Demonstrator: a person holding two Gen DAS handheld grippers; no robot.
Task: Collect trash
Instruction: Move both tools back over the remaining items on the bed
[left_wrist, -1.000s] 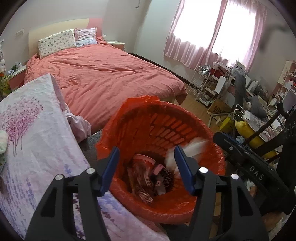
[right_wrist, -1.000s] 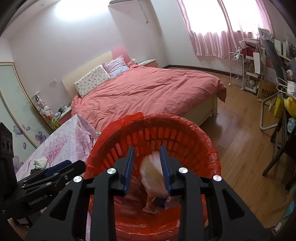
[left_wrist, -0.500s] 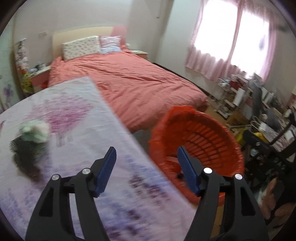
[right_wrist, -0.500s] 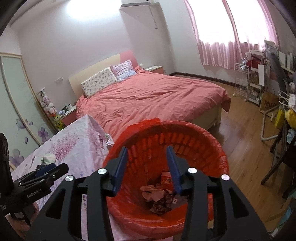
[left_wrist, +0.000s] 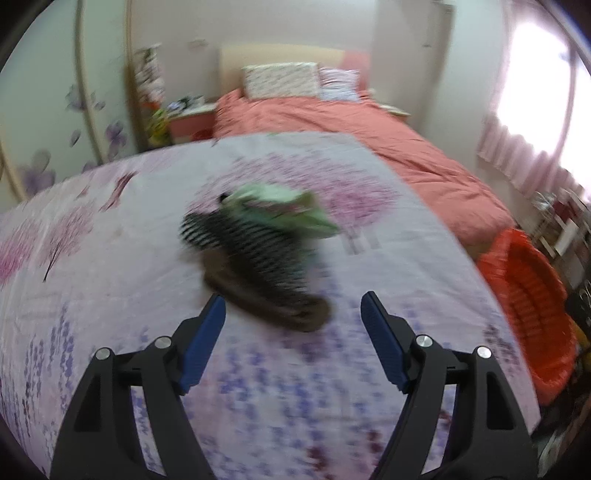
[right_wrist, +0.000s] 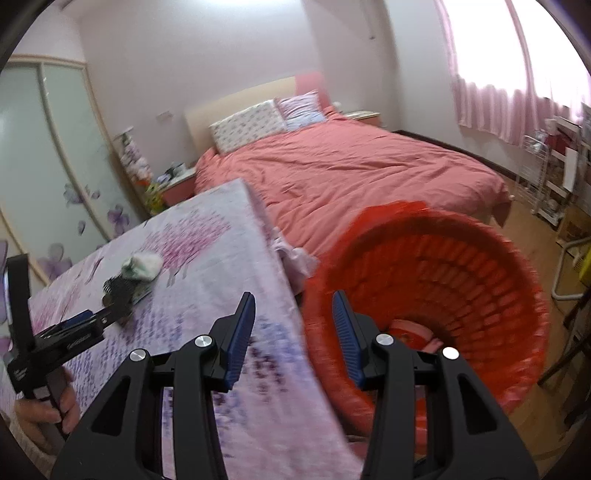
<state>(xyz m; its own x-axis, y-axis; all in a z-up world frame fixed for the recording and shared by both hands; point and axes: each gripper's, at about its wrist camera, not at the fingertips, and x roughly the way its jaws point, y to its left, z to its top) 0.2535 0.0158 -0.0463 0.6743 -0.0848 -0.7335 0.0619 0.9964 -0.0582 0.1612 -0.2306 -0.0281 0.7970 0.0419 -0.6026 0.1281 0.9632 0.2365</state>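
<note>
On the left I am holding the left gripper (left_wrist: 291, 314) low over the counter (left_wrist: 110, 295), which is wearing a pale cloth printed with pink trees and purple sprigs. Its jaws are standing wide apart with nothing between them. Just ahead of the blue fingertips (left_wrist: 216, 314) the remaining trash is lying on the cloth — a dark striped wrapper (left_wrist: 255, 258) with a crumpled green-and-white wad (left_wrist: 280, 212) sitting against its far side. Motion blur is smearing both, so I cannot tell what they are made of. In the right wrist view the same gripper (right_wrist: 83, 319) is showing from the side, its tip close to the striped wrapper (right_wrist: 118, 288); whether it is touching I cannot tell.

Moving right, my right gripper (right_wrist: 293, 317) is hanging over the counter's right edge (right_wrist: 273, 258), one finger over the cloth and the other over the bin's rim. Its jaws are also parted and are holding nothing.

Further right, the red trash basket (right_wrist: 461, 266) — lined with a red plastic bag — is standing on the wooden floor (right_wrist: 524, 229) just beside the counter, between it and the bed (right_wrist: 351, 173) with the salmon cover. Scraps of reddish rubbish (right_wrist: 410, 330) are lying at its bottom. From the left wrist view the basket (left_wrist: 532, 295) is sitting at the far right, well apart from the trash on the cloth.
</note>
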